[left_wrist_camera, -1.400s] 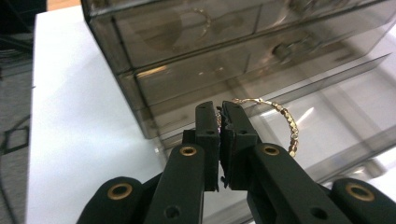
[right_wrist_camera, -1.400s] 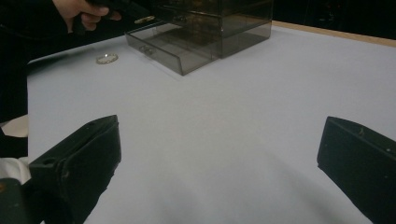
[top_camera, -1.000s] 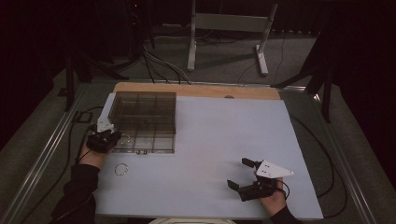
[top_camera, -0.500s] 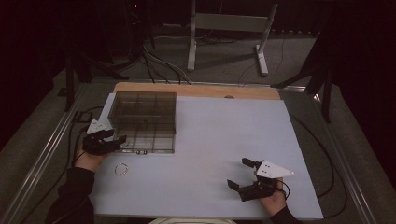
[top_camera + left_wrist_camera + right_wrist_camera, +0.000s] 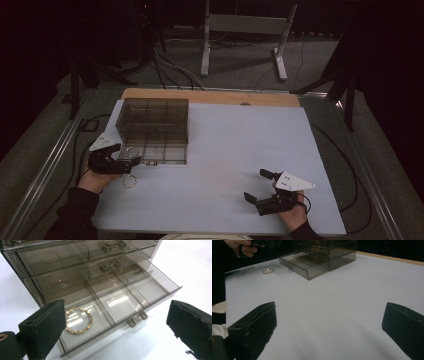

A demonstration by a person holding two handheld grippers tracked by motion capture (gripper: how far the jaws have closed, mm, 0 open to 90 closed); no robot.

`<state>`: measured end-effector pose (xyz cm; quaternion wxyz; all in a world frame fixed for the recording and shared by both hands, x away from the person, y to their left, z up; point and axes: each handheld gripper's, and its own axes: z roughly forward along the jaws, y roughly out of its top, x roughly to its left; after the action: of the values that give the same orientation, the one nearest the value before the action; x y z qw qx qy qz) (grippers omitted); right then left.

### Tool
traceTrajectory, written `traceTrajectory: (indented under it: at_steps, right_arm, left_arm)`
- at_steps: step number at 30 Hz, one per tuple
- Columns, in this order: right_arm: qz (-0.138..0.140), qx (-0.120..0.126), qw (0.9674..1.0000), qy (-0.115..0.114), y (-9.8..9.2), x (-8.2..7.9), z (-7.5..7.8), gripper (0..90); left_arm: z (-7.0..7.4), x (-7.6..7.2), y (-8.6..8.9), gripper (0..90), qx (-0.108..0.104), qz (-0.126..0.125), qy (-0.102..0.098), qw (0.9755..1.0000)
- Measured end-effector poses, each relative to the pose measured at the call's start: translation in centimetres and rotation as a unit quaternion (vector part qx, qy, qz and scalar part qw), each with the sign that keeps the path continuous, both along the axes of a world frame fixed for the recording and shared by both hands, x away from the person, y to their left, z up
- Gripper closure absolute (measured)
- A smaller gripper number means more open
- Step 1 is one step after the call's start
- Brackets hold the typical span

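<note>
- The left gripper (image 5: pixel 134 164) sits at the tabletop's left edge, just in front of the open drawer. Its blocky black fingers (image 5: pixel 45 327) have just been opening and now stand wide apart, with nothing pressed between them.
- A thin twisted gold ring (image 5: pixel 78 320) lies flat in the leftmost compartment of that drawer, seen in the left gripper view just beside the left finger but clear of it.
- A second small hoop (image 5: pixel 130 182) rests on the bare tabletop, just in front of the left gripper and outside the box.
- The drawer box (image 5: pixel 155 125) is smoky, see-through plastic, square-edged and glossy, with stacked drawers split by thin partitions. Its bottom drawer (image 5: pixel 140 297) is pulled out and carries small clear handles on its front wall.
- The tabletop (image 5: pixel 240 150) is smooth, matte and pale, with a strip of wood along its far edge.
- The right gripper (image 5: pixel 257 192) rests at the near right, well apart from the box. Its fingers (image 5: pixel 254 327) are spread wide over bare tabletop and hold nothing; a grey three-cornered plate tops it.
</note>
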<state>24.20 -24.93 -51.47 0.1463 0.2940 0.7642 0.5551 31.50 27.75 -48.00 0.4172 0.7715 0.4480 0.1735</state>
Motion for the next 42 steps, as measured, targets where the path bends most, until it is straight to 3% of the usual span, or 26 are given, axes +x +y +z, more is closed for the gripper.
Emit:
traceTrajectory:
  at_steps: [14, 25, 28, 31, 35, 42]
  right_arm:
    - [-0.001, -0.002, 1.0, 0.001, 0.0, 0.0, 0.0, 0.0]
    - [-0.002, -0.003, 1.0, 0.003, 0.1, 0.0, -0.1, 0.0]
    - [-0.001, -0.003, 1.0, 0.002, 0.1, 0.0, 0.0, 0.0]
    - [0.0, -0.003, 1.0, 0.005, 0.1, 0.0, -0.1, 0.0]
    - [0.0, -0.002, 1.0, 0.005, 0.1, 0.0, -0.1, 0.0]
    - [0.0, -0.002, 1.0, 0.005, 0.1, 0.0, -0.1, 0.0]
  left_arm:
    - [-1.1, -3.0, 0.6, 4.5, -0.009, -0.024, 0.017, 0.9995]
    - [-2.2, -5.1, 0.1, 7.4, 0.014, -0.07, 0.033, 0.9969]
    - [-2.5, -5.4, 0.0, 7.6, 0.02, -0.072, 0.034, 0.9966]
    - [-3.1, -5.8, -0.1, 14.7, 0.041, -0.089, 0.035, 0.9946]
    - [-3.3, -6.0, -0.1, 17.5, 0.051, -0.104, 0.031, 0.9929]
    - [-3.7, -5.8, -0.2, 35.0, 0.067, -0.107, 0.029, 0.9916]
